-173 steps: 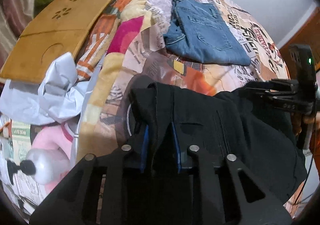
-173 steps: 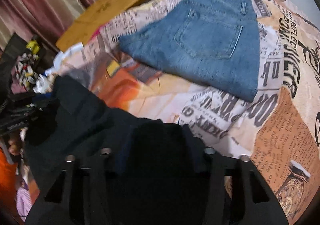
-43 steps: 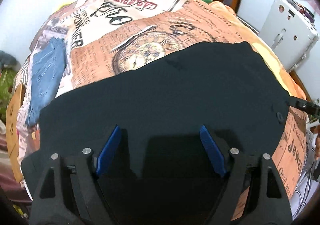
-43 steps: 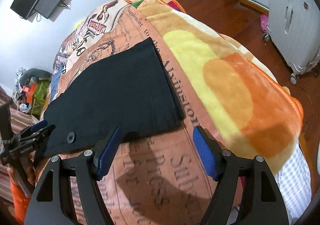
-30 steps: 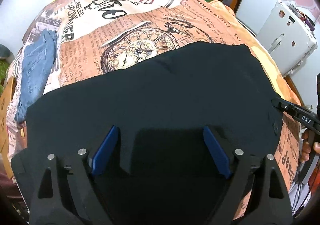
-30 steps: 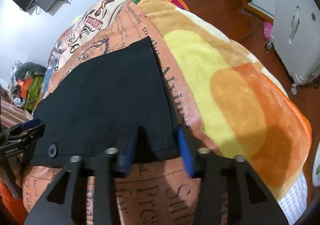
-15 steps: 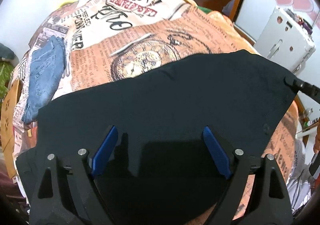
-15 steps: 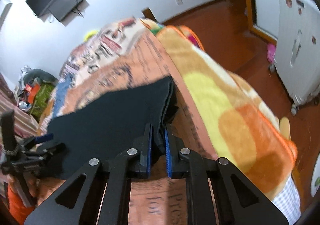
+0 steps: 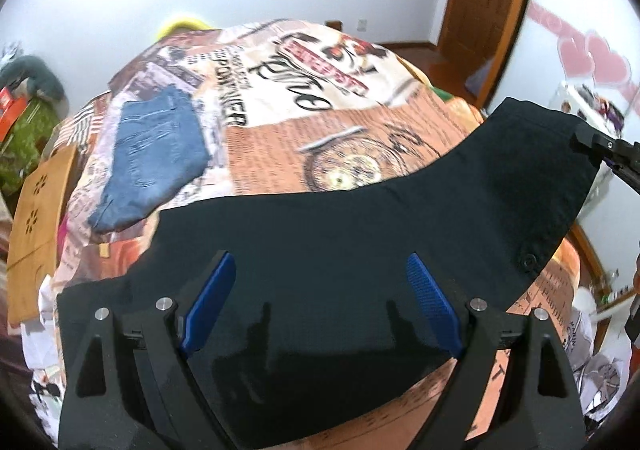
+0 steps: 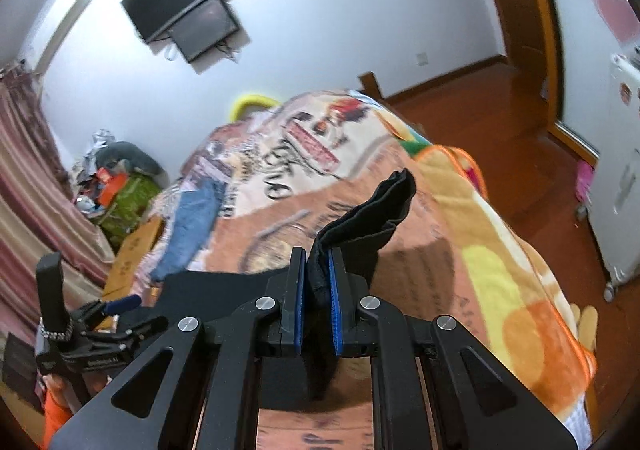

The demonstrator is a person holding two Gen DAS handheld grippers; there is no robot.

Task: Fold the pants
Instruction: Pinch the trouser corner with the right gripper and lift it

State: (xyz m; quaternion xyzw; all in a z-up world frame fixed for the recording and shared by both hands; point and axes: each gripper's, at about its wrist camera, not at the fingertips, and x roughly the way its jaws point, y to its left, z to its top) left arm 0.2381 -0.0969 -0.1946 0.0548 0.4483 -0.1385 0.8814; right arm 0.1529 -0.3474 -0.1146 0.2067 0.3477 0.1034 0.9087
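Item: black pants [image 9: 360, 234], on the bed [image 9: 280, 138], near edge; landmark for all below.

- R hand-held gripper [image 10: 317, 290]: blue pads [image 10: 333, 302] pinched narrow on the pants' right-end corner, cloth bunched between them and poking up past the tips. That corner is lifted off the bed; rest of the garment sags toward the middle.
- L hand-held gripper [image 9: 320, 302]: jaws wide, nothing between the pads, hovering over the pants' near-left portion. No grip that you can see.
- Long axis: runs left–right across both your hands, lifted end at R, flat end at L. Button [image 9: 530, 261] sits near the lifted end.
- Key relation: free end lies directly under and ahead of L; L is the nearer hand to it. Judgement: next you'd close L on that near edge to match R.
- Also on bed, far-left of pants, well apart: folded blue jeans [image 9: 154, 158].
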